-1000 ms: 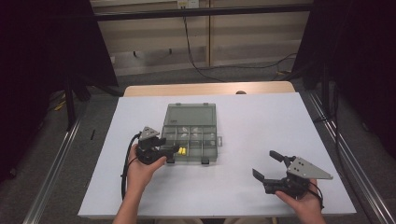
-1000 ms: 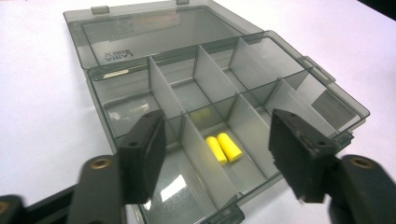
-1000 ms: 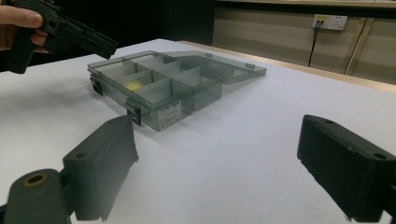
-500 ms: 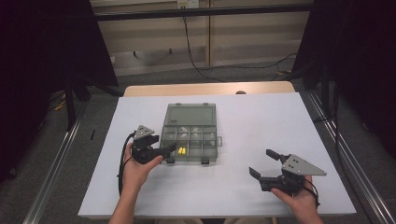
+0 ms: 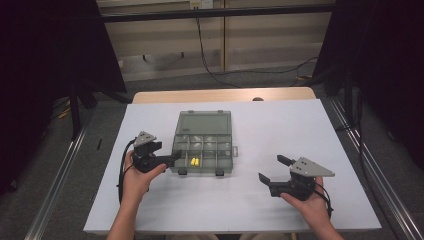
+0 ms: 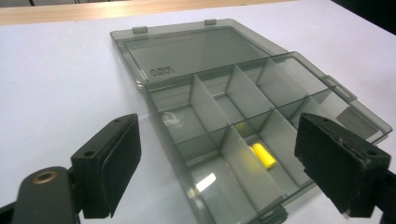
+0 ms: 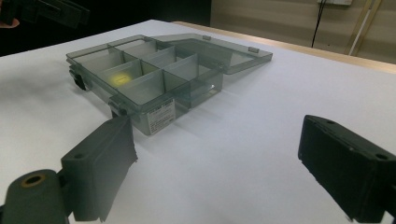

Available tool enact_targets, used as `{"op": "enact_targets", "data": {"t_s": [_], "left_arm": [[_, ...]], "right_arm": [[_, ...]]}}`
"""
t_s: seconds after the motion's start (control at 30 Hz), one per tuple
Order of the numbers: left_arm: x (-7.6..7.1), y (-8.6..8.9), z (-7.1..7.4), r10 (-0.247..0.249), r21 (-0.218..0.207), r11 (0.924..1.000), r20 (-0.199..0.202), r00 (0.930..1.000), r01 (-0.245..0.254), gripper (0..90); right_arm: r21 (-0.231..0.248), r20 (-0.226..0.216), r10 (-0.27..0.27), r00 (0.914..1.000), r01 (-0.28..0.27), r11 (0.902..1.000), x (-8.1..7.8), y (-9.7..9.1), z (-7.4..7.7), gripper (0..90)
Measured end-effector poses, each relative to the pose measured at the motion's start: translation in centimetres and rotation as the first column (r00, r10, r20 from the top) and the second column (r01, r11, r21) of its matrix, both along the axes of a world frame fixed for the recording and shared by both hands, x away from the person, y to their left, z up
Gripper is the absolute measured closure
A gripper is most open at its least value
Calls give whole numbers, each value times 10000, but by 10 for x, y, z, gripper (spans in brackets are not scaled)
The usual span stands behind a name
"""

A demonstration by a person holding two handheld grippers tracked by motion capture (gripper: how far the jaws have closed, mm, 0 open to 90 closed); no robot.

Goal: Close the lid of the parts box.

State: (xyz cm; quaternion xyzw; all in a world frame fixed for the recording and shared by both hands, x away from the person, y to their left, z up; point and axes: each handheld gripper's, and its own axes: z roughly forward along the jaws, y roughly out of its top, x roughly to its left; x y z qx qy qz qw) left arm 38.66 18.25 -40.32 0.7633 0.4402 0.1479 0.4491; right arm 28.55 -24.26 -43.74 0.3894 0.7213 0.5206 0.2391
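A smoky clear compartment box (image 5: 203, 142) lies open near the middle of the white table (image 5: 260, 210), its lid folded flat away from the person, its long axis running from the person toward the far edge. Small yellow pieces (image 5: 194, 162) sit in one near compartment. The left tool (image 5: 172, 156) is just beside the box's near left corner, jaws spread wide with that corner between them, holding nothing. The right tool (image 5: 270, 169) hangs well apart at the box's right, also wide open and empty; the left is clearly nearer
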Motion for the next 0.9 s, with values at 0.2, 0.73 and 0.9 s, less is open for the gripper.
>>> {"op": "enact_targets", "data": {"t_s": [0.2, 0.73, 0.9], "left_arm": [[7, 8, -1, 213, -134, 9997, -2, 9998, -213, 143], [32, 22, 0, 815, -3, 9967, -26, 9967, -815, 133], [42, 23, -3, 915, 86, 9958, -7, 9958, -915, 133]], "right_arm": [[-114, -110, -217, 9997, 216, 9997, 11, 6, 4, 102], [-255, -856, -987, 9914, 969, 9950, 50, 18, 5, 103], [-545, -962, -1134, 9889, 1085, 9926, 62, 27, 5, 106]]}}
